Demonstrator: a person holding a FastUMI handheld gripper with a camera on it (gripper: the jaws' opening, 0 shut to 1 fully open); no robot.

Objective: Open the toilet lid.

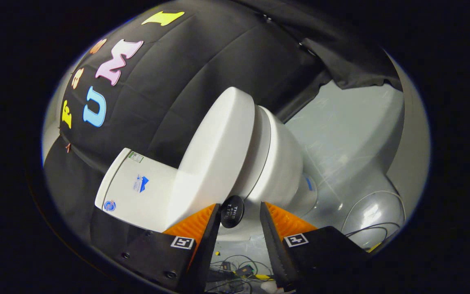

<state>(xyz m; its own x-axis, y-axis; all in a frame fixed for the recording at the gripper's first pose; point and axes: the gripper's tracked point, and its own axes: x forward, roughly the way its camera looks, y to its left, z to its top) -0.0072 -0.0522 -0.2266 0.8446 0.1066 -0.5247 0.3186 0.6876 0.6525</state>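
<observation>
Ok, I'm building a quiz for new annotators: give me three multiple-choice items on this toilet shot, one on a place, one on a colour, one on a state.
1. Where is the black round tab?
A. between the hand-held gripper fingers
B. on top of the tank
C. on the floor

2. What colour is the toilet lid?
A. grey
B. white
C. black

3. The hand-held gripper is:
A. open
B. shut on the lid
C. shut on the tab

Answers:
1 A, the tab sits in the gap between the fingers.
2 B, the lid is plainly white.
3 A, the fingers stand apart, with space beside the tab.
</observation>
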